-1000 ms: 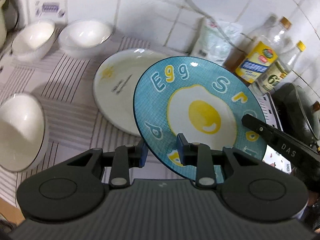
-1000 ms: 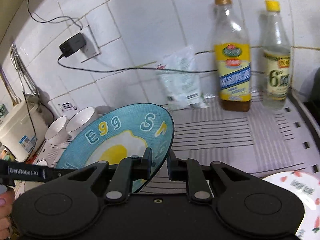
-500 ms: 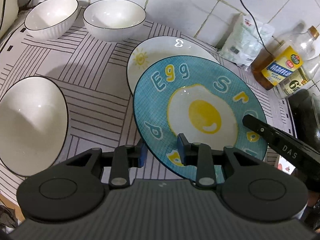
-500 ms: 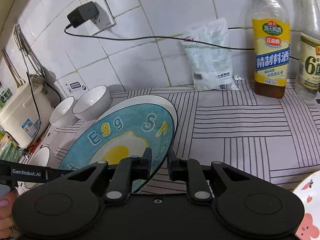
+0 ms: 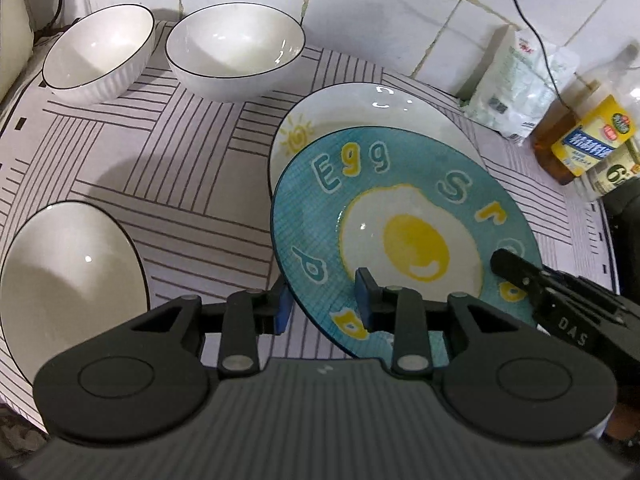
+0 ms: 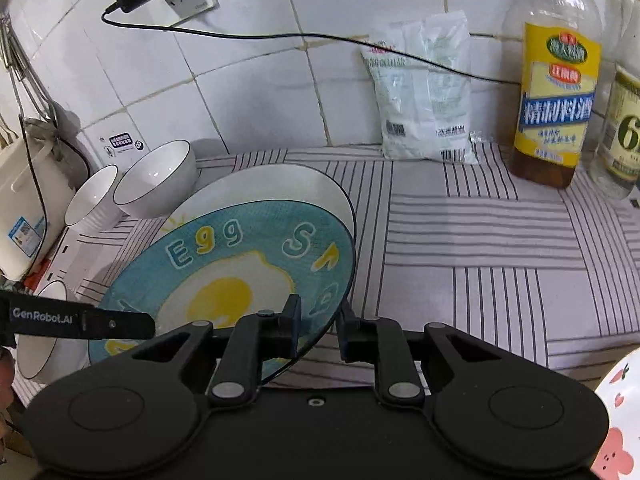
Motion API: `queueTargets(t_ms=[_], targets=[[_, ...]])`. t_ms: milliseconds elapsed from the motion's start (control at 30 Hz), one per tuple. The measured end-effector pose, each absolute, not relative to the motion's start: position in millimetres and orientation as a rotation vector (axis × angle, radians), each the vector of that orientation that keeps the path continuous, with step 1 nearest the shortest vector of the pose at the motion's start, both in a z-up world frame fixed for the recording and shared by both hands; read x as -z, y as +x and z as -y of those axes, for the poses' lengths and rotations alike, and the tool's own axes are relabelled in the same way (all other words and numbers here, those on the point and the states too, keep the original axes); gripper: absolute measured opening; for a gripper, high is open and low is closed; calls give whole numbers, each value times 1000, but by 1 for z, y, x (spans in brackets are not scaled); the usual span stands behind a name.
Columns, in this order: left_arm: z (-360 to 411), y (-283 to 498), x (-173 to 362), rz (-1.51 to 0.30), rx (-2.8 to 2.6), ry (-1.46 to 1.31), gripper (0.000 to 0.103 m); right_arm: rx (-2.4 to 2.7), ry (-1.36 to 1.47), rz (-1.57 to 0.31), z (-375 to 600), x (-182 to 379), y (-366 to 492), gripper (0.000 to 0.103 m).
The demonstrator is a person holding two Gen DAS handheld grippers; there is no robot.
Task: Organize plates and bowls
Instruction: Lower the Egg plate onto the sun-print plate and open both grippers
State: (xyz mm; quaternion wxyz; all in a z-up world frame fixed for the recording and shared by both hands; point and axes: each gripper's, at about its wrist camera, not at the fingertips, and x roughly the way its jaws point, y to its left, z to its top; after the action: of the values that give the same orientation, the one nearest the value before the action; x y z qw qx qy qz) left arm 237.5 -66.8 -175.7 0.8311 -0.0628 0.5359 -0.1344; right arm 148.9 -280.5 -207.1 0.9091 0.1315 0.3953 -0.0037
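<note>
Left gripper (image 5: 322, 306) and right gripper (image 6: 318, 322) each clamp the blue egg plate's (image 5: 400, 224) rim. Right jaws just eased slightly. Plate tilted above white sun plate (image 5: 344, 112).

Our left gripper (image 5: 322, 306) pinches the near rim of the blue egg plate (image 5: 400, 236), one blue pad under the rim and one on top. The plate tilts over a white plate (image 5: 344, 116) with a sun drawing, covering its near part. Our right gripper (image 5: 520, 276) reaches in from the right, and its black finger lies on the blue plate's right rim. Two white bowls (image 5: 236, 52) sit side by side at the wall; a third bowl (image 5: 68, 280) sits near left. A white bag (image 5: 516, 84) and two bottles (image 5: 580, 140) stand at the right, all on the striped mat (image 5: 180, 184).
</note>
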Motion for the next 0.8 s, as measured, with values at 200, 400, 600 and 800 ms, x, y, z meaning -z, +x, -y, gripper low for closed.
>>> queueTargets(t_ms=[200,400,600,800], targets=[[68,247,178,-1162,284,-136,30,29,232,-841,274,208,157,28],[66,255,182,-1179,272,-163,30,77,155,-828,260,211,164,40],[64,261,185,-1170,244,-201,30,96,128,-808,254,219,172,43],[76,257,185,-1146,213,-125,29,107,64,-788,249,222,176,45]])
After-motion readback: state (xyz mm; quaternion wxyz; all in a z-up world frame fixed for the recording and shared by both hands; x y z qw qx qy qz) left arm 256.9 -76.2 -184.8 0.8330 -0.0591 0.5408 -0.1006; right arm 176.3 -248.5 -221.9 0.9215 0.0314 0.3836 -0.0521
